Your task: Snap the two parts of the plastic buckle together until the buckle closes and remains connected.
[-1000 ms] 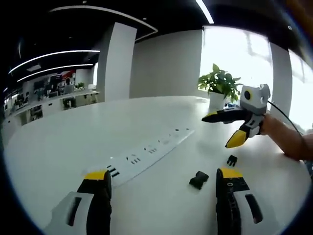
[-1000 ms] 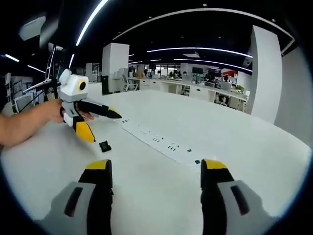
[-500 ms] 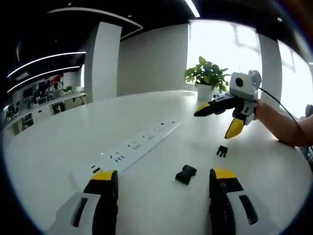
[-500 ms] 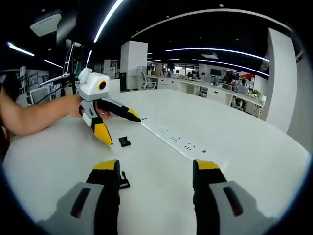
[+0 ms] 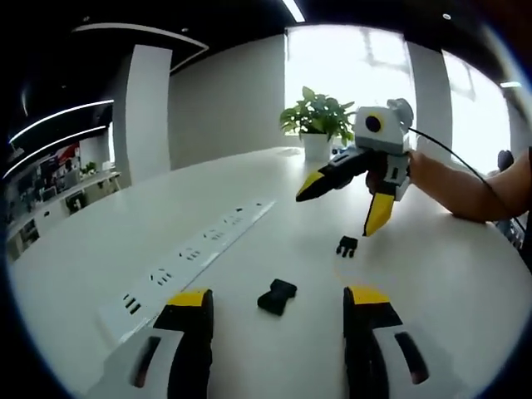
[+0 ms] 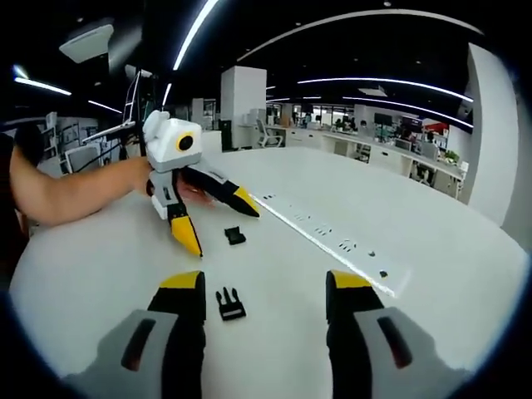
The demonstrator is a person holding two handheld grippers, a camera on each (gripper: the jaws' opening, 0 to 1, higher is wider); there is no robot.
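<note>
Plainly, the white table (image 5: pixel 108 224) offered no grip, so either small black piece could have skidded off toward the recessed socket strip (image 5: pixel 195 249) if a jaw nudged it sideways. The left gripper (image 5: pixel 278 303) and right gripper (image 6: pixel 262 287) both hung spread and empty. The buckle socket (image 5: pixel 277 296) lay between the left jaws; the pronged clip (image 6: pixel 229 303) just beside the right gripper's left jaw. Against a second ago, both pieces showed nearer, more centred.
</note>
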